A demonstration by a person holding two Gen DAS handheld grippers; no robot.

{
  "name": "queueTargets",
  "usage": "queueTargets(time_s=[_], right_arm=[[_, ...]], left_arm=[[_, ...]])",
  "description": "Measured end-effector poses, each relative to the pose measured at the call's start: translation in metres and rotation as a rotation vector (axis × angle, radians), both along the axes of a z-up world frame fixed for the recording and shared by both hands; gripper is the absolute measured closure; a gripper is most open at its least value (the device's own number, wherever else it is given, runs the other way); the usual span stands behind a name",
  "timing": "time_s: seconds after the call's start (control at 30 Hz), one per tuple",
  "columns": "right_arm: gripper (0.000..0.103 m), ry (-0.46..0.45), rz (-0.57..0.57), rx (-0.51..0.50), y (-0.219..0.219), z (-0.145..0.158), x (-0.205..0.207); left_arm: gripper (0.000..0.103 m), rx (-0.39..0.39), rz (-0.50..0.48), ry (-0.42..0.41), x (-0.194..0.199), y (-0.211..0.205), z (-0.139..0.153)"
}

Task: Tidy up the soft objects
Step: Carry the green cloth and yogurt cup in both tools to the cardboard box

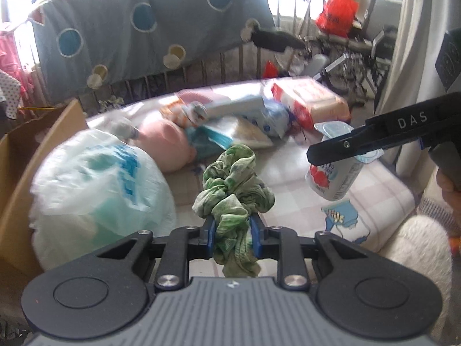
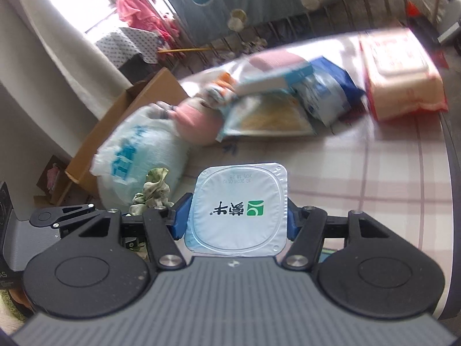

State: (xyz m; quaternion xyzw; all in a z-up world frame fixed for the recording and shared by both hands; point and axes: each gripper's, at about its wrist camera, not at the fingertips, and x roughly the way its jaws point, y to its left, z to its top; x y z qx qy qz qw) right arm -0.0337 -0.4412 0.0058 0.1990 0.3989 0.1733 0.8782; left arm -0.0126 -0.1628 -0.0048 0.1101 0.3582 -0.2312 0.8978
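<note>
L tool [image 1: 232, 232] is nearly closed, blue pads pinching a crumpled green cloth [image 1: 233, 184]; cloth bunches up above the pads and hangs down below them, lifted clear of the bed [image 1: 374, 201]. R tool [image 2: 236, 216] is about half open, pads pressed on both sides of a yogurt cup [image 2: 237, 210] w/ white foil lid & green logo; cup is held off the bed, seen tilted from the left wrist view [image 1: 334, 178].

Bed has a pink/white checked sheet w/ a blue cartoon print [image 1: 343, 216]. Toward its left edge: a big white plastic bag [image 1: 95, 184] w/ blue print, touching a pink plush toy [image 1: 170, 144] just behind it. Along the far edge: a flat snack pack [image 2: 273, 121], a blue-and-white pouch [image 2: 325, 98] and a red-and-pink wipes pack [image 2: 400, 86], pouch leaning on the snack pack, wipes pack just beside. A cardboard box [image 1: 17, 167] stands off the bed's left edge, against the bag. Grey blanket w/ blue circles [image 1: 144, 28] hangs beyond the far edge.
</note>
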Motion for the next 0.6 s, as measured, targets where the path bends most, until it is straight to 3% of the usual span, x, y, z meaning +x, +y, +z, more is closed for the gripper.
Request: queueTargets(time_s=[0.3, 0.6], right_arm=[[0.043, -0.115, 0.150, 0.030, 0.060, 0.068, 0.022], [0.043, -0.136, 0.353, 0.082, 0.172, 0.123, 0.100]], left_arm=[[0.078, -0.095, 0.157, -0.115, -0.007, 0.084, 0.063], [0.078, -0.119, 0.353, -0.177, 0.032, 0.193, 0.105]])
